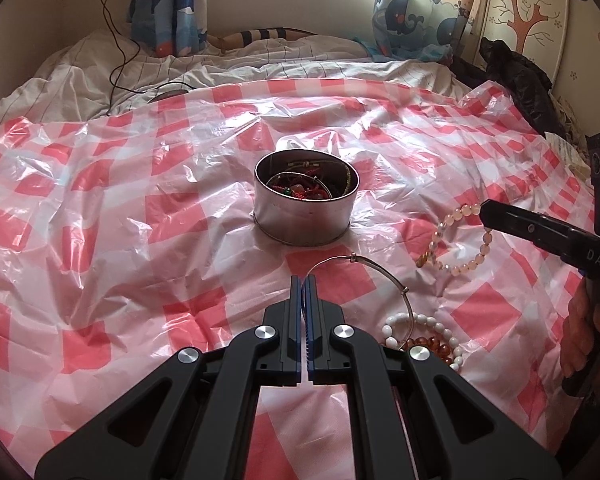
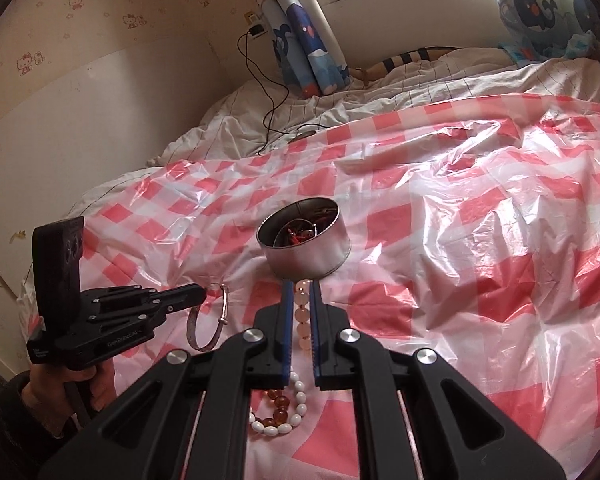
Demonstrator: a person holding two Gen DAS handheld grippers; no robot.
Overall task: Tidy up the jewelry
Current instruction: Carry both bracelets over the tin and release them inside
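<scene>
Left gripper (image 1: 304,280): nearest in the left wrist view, jaws closed to a hairline slit. The right wrist view shows its tip at the rim of the silver bangle (image 1: 374,280), which appears pinched and tilted up off the sheet; from the left view the contact itself cannot be made out.

Right gripper (image 2: 301,286): jaws narrowly parted, pressed on the pale pink bead bracelet (image 2: 301,316), which hangs in a loop from the tip in the left wrist view. A hand (image 1: 584,344) on its handle is cut off at 3 o'clock.

White bead bracelet (image 2: 288,424) and amber bead bracelet (image 2: 278,410): lying together on the sheet, partly hidden behind each gripper's linkage.

Round metal tin (image 1: 306,216): open, at 12 o'clock ahead of both grippers, standing apart from the loose pieces. Contents are a tangle of red cord and wire hoops; single items hard to tell.

Red-and-white checked plastic sheet (image 1: 120,240): crumpled, open on all sides of the tin; striped bedding (image 1: 100,64) beyond its far edge.
</scene>
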